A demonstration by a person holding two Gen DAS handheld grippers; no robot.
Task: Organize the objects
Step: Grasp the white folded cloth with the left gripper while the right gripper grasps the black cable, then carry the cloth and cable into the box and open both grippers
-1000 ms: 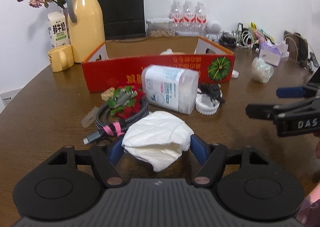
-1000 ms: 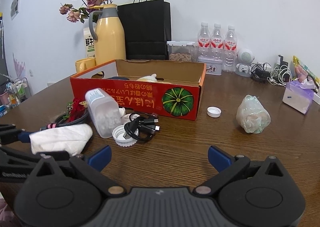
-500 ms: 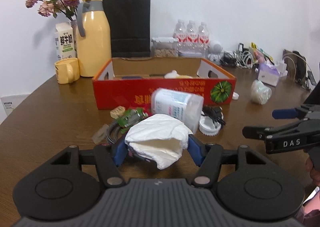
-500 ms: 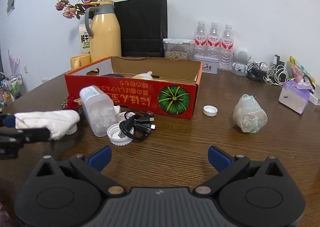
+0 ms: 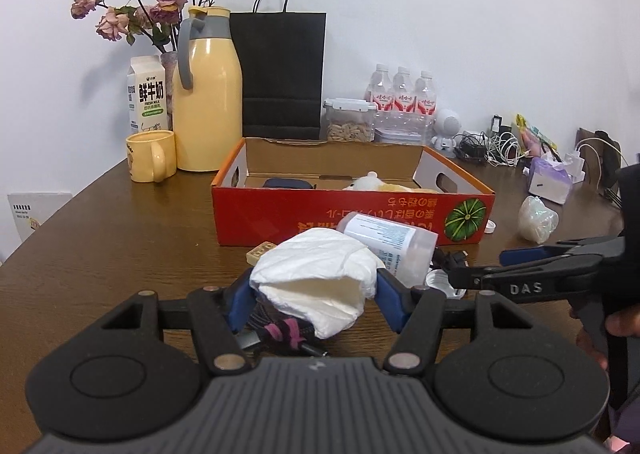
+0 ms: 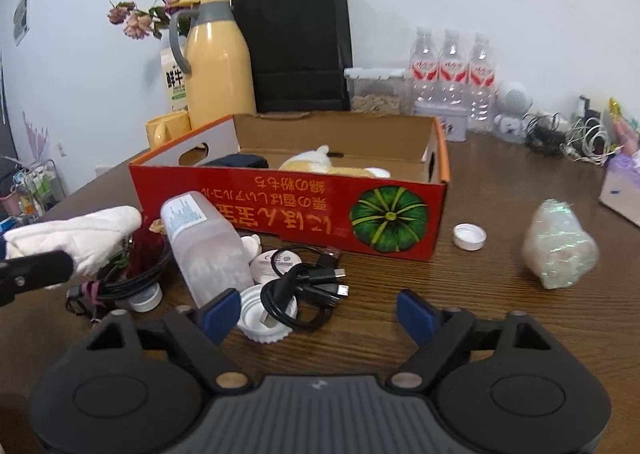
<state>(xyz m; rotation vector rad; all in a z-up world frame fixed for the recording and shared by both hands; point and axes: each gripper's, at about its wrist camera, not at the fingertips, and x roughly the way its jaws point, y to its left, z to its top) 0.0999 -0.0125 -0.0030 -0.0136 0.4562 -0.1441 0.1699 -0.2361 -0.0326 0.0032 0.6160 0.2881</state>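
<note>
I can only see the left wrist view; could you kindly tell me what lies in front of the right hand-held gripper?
Observer: A coiled black cable lies just ahead of the right hand-held gripper; its jaws are closing, with nothing gripped.
Operator: Is anything under that cable?
Observer: Yes, a ribbed white lid lies under its near loop.
Operator: What does my white cloth hide?
Observer: A small white cap beside the braided cable.

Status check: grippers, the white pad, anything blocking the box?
Left gripper shut on white pad, lifted. Right gripper empty, jaws closing over black cable. Plastic jar lies before red box.
</note>
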